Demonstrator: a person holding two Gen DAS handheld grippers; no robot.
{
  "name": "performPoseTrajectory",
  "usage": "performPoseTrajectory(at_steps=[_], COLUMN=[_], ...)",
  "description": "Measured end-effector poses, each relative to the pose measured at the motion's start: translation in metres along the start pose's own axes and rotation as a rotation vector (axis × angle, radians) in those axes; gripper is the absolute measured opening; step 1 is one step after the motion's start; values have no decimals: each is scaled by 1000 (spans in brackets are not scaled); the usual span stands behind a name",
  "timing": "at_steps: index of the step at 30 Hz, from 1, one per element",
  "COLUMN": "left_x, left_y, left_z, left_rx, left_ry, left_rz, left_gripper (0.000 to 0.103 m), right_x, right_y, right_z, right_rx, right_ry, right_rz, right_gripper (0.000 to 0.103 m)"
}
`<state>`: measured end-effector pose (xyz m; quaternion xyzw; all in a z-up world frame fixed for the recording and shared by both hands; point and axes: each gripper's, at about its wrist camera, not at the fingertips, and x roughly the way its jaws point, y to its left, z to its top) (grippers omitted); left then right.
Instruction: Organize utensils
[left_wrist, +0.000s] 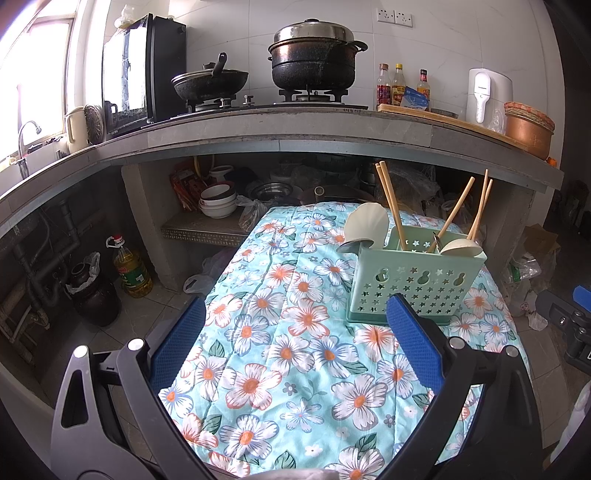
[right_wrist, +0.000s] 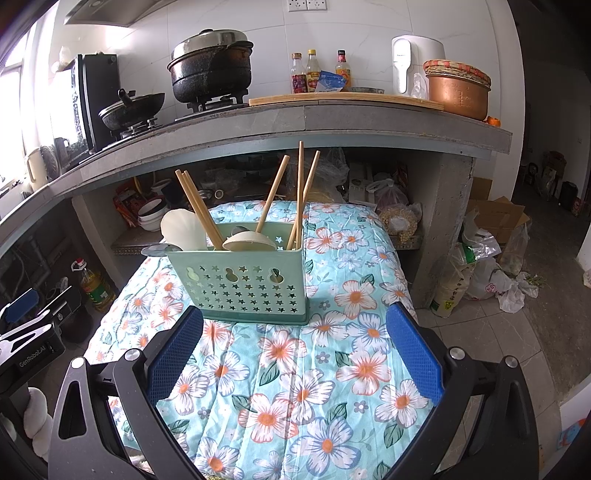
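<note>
A pale green utensil basket (left_wrist: 413, 284) (right_wrist: 240, 280) with star cut-outs stands on the floral cloth (left_wrist: 288, 354) (right_wrist: 306, 369). It holds several wooden chopsticks (left_wrist: 389, 201) (right_wrist: 275, 192), a cream scalloped spoon (left_wrist: 365, 223) (right_wrist: 183, 229), a round cream ladle (left_wrist: 461, 247) (right_wrist: 249, 242) and a metal spoon (right_wrist: 157, 250). My left gripper (left_wrist: 295, 343) is open and empty, short of the basket and to its left. My right gripper (right_wrist: 293, 343) is open and empty, just in front of the basket.
A stone counter (left_wrist: 295, 129) (right_wrist: 295, 122) runs behind with a wok (left_wrist: 210, 83), a black pot (left_wrist: 314, 62) (right_wrist: 212, 70), sauce bottles (left_wrist: 397, 86), a white kettle (left_wrist: 487, 94) and a copper pot (right_wrist: 456, 90). Bowls (left_wrist: 218, 201) and bags sit underneath. An oil bottle (left_wrist: 131, 271) stands on the floor.
</note>
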<state>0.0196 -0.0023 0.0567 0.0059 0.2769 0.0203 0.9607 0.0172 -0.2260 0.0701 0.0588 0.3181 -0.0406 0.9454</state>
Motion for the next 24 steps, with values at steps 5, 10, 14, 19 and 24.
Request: performPoseTrajectory(at_steps=[5, 10, 14, 19, 24], left_x=[0, 0, -1, 0, 0], left_y=[0, 0, 0, -2, -4], left_z=[0, 0, 0, 0, 0], left_rx=[1, 0, 0, 2, 3], left_ry=[0, 0, -1, -3, -5], left_rz=[-1, 0, -1, -3, -7], left_gripper=[95, 95, 95, 95, 95], right_x=[0, 0, 0, 0, 0], right_y=[0, 0, 0, 0, 0], right_z=[0, 0, 0, 0, 0], right_rx=[1, 1, 2, 2, 2], right_ry=[0, 0, 0, 1, 0], right_rz=[0, 0, 0, 0, 0], right_gripper=[97, 97, 97, 97, 97])
